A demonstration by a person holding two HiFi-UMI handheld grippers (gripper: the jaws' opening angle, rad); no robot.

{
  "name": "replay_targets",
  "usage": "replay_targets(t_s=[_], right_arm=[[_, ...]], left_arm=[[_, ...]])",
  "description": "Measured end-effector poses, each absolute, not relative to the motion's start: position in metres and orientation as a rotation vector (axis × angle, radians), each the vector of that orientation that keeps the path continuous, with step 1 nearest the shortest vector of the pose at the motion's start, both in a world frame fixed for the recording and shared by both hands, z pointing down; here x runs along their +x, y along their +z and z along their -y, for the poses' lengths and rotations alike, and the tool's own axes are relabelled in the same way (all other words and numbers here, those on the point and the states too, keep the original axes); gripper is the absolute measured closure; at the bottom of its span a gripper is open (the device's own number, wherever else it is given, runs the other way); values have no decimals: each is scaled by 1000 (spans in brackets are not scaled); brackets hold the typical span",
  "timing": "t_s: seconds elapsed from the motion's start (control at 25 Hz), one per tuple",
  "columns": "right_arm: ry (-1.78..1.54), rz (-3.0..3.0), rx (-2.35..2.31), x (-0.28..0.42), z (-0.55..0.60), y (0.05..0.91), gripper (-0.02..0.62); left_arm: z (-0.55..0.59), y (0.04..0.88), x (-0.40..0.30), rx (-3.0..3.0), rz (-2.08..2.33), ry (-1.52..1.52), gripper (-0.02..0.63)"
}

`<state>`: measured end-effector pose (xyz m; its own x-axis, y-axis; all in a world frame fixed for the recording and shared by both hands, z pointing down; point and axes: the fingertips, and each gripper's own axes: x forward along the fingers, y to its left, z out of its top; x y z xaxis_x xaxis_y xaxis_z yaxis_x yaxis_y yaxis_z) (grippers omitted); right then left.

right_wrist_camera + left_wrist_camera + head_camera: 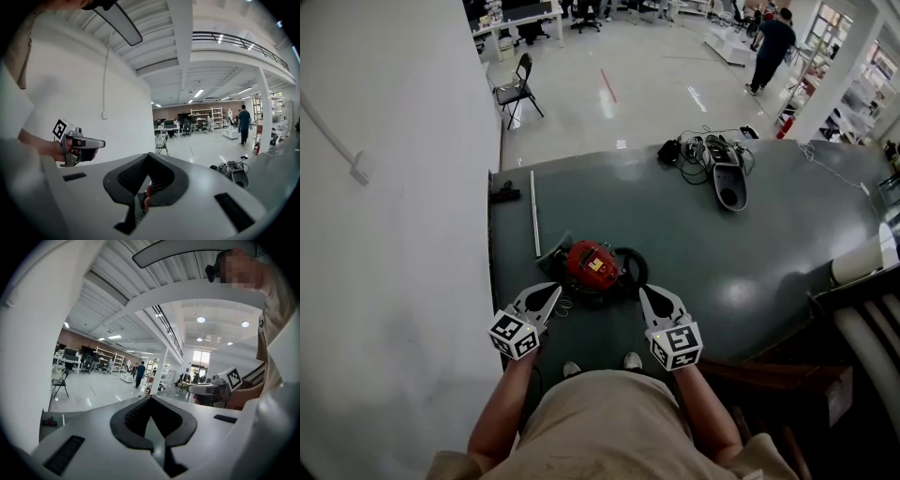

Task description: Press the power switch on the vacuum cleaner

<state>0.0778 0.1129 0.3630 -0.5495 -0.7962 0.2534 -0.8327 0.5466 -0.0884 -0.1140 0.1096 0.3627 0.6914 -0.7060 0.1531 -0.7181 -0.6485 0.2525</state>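
Left gripper point(553, 292): jaws together, empty | right gripper point(645, 293): jaws together, empty | red vacuum cleaner point(592, 263): just beyond both tips, between them.

Wall point(394, 234) close on the left, running near to far. Only a narrow strip of dark green floor pad point(769, 234) lies between it and the vacuum cleaner point(592, 263).

- White tube point(534, 214) lies along that strip; small black piece point(505, 195) sits by the wall beyond it.
- Black hose point(636, 265) loops against the vacuum's right side, in the way there.
- Vacuum's top is open from above.
- Left gripper point(551, 292) and right gripper point(647, 294), jaws together, sit at its near corners, with an open gap between them.
- Broad bare pad to the right.
- Cable tangle point(724, 173) far right, well apart.
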Motion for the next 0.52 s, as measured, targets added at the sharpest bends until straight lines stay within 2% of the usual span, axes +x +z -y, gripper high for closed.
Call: replay_targets(t_s=[0.52], right_arm=[[271, 2562, 1418, 83, -110, 363, 588]], left_arm=[[-104, 362, -105, 2634, 1084, 49, 600]])
